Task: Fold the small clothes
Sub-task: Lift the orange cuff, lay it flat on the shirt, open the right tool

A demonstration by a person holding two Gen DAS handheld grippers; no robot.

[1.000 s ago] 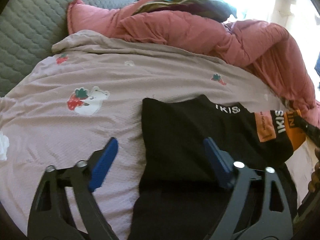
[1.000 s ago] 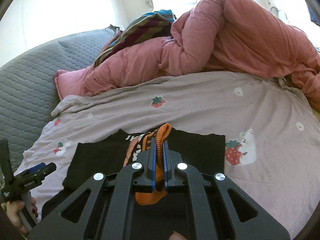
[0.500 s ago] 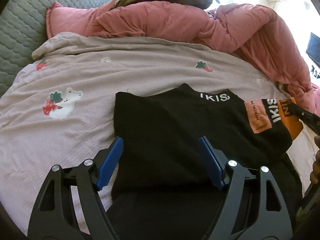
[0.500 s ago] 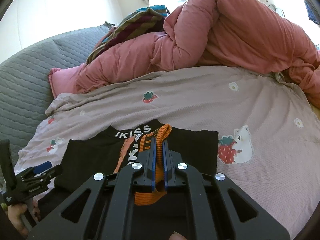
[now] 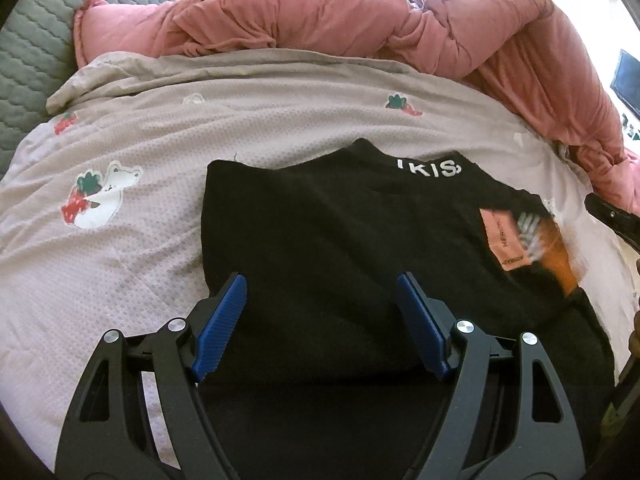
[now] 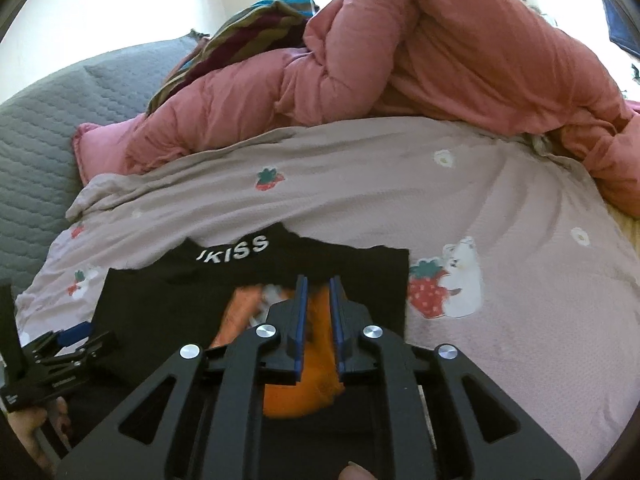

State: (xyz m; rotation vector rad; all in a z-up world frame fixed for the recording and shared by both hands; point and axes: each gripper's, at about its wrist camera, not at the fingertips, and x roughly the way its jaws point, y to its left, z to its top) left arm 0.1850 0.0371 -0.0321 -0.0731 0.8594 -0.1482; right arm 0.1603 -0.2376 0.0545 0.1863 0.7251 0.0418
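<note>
The folded black shirt (image 5: 340, 248) lies flat on my strawberry-print bedspread (image 5: 128, 272), its orange cuff (image 6: 316, 344) between the tips of my right gripper (image 6: 318, 300). Those jaws have just been opening and stand slightly apart, no longer pinching it. My left gripper (image 5: 320, 296) hovers wide open over the shirt's near edge.

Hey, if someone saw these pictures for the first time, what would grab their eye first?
Probably the black shirt with white lettering at its collar, lying on the strawberry-and-bear print bedsheet. Its orange cuff sits between the jaws of the right gripper, which have just been opening, while the left gripper hangs open over the shirt's near edge. Behind, a bulky pink comforter is heaped across the far side of the bed.
</note>
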